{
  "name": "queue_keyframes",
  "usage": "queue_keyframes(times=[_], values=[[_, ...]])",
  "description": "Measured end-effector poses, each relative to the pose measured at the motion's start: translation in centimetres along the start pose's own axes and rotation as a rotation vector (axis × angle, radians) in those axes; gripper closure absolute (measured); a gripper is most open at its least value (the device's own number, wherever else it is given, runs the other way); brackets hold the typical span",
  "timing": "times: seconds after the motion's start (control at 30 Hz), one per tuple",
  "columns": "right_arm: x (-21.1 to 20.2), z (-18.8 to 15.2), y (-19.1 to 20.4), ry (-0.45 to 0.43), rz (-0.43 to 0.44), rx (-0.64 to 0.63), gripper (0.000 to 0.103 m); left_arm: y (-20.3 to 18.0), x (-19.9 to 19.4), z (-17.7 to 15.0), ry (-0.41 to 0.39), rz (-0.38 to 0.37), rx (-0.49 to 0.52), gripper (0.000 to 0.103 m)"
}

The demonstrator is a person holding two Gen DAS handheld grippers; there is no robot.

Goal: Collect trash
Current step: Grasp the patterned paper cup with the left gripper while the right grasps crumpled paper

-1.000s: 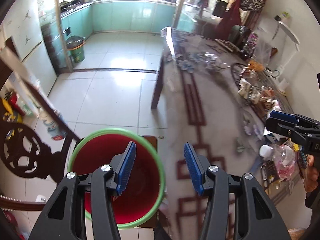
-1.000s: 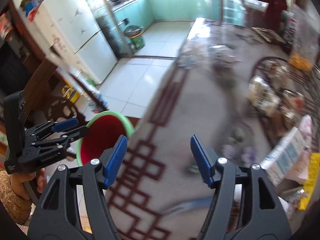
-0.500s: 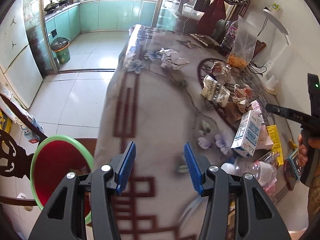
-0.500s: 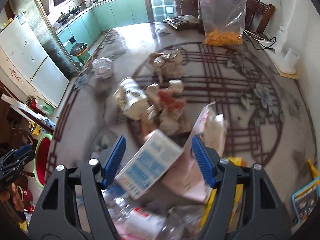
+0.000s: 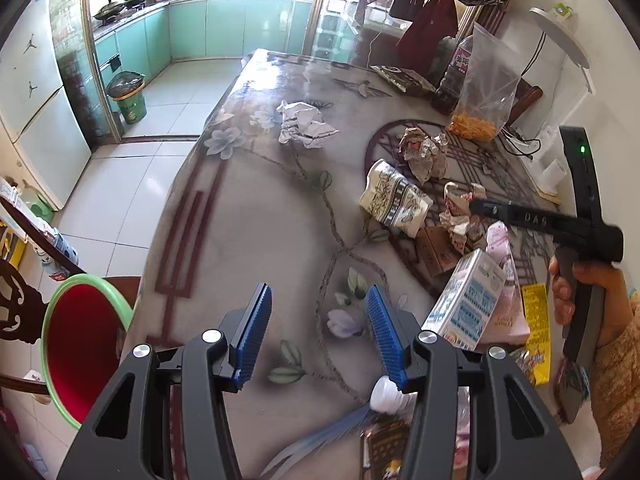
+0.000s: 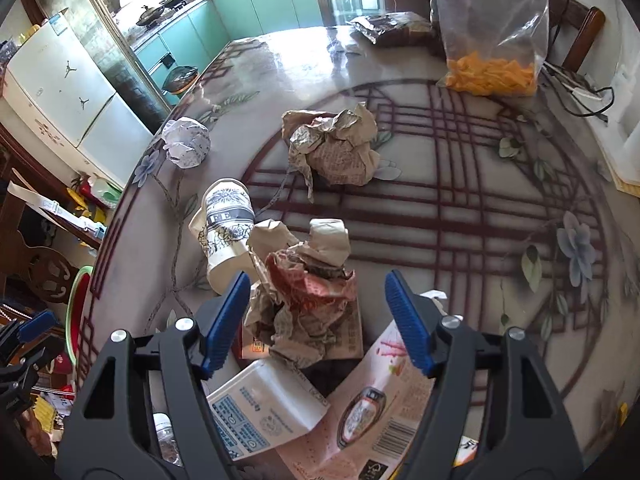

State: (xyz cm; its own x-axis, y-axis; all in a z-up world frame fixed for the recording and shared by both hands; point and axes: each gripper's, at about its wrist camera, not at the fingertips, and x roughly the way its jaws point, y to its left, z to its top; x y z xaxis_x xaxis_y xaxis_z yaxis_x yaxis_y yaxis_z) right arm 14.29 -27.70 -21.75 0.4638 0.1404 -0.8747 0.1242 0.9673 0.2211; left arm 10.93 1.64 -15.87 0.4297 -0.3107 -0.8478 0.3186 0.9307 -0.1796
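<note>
At the bottom of the right wrist view the right gripper [image 6: 316, 316] stands spread wide with nothing between its pads, hovering over a crumpled brown-and-red wrapper [image 6: 304, 300] at frame centre; a white carton [image 6: 264, 408] lies just below it. Above left lies a tipped paper cup [image 6: 226, 228], farther up a brown paper wad [image 6: 336, 148] and a white paper ball [image 6: 186, 142]. The left gripper [image 5: 318, 326] — also released, empty — hangs over the bare table [image 5: 260, 216]; the red bucket [image 5: 80, 344] sits at lower left.
</note>
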Motion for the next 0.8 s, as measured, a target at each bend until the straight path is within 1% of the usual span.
queue_keyframes(times=[0.07, 0.1, 0.13, 0.17, 0.23, 0.33, 0.43, 0.5, 0.6, 0.63, 0.73, 0.77, 0.8], values=[[1.1, 0.0, 0.1, 0.016, 0.01, -0.029, 0.037, -0.7, 0.9, 1.1, 0.006, -0.012, -0.011, 0.055], [1.6, -0.1, 0.0, 0.03, 0.017, -0.039, 0.053, -1.2, 1.6, 1.8, 0.01, -0.022, -0.016, 0.055], [1.8, -0.1, -0.1, 0.034, 0.037, -0.037, 0.061, -1.7, 2.3, 2.5, 0.015, -0.029, -0.015, 0.055], [1.8, -0.2, -0.3, 0.028, 0.059, -0.025, 0.062, -2.3, 2.8, 3.1, 0.019, -0.035, -0.012, 0.055], [1.5, -0.2, -0.7, 0.014, 0.07, -0.012, 0.065, -3.9, 4.3, 4.6, 0.027, -0.058, 0.002, 0.055], [0.2, -0.1, -1.6, -0.03, 0.091, 0.016, 0.065, -6.0, 6.7, 6.5, 0.038, -0.084, 0.013, 0.051], [-1.4, -0.2, -2.5, -0.069, 0.095, 0.041, 0.065, -7.6, 9.5, 8.2, 0.062, -0.104, 0.005, 0.051], [-2.2, -0.3, -3.0, -0.087, 0.097, 0.056, 0.065, -8.5, 11.6, 9.0, 0.09, -0.104, -0.006, 0.05], [-2.9, -0.3, -3.8, -0.101, 0.095, 0.068, 0.065, -9.5, 13.9, 9.4, 0.128, -0.068, -0.012, 0.049], [-3.0, -0.3, -4.0, -0.103, 0.092, 0.072, 0.065, -9.7, 14.3, 9.4, 0.135, -0.061, -0.017, 0.046], [-2.9, -0.3, -4.3, -0.102, 0.095, 0.094, 0.065, -9.9, 15.7, 9.2, 0.16, -0.024, -0.024, 0.045], [-2.8, -0.3, -4.4, -0.099, 0.096, 0.097, 0.065, -10.0, 15.8, 9.2, 0.148, -0.018, -0.016, 0.043], [-2.7, -0.3, -4.4, -0.097, 0.096, 0.099, 0.065, -10.3, 15.8, 9.2, 0.137, 0.004, 0.001, 0.036]])
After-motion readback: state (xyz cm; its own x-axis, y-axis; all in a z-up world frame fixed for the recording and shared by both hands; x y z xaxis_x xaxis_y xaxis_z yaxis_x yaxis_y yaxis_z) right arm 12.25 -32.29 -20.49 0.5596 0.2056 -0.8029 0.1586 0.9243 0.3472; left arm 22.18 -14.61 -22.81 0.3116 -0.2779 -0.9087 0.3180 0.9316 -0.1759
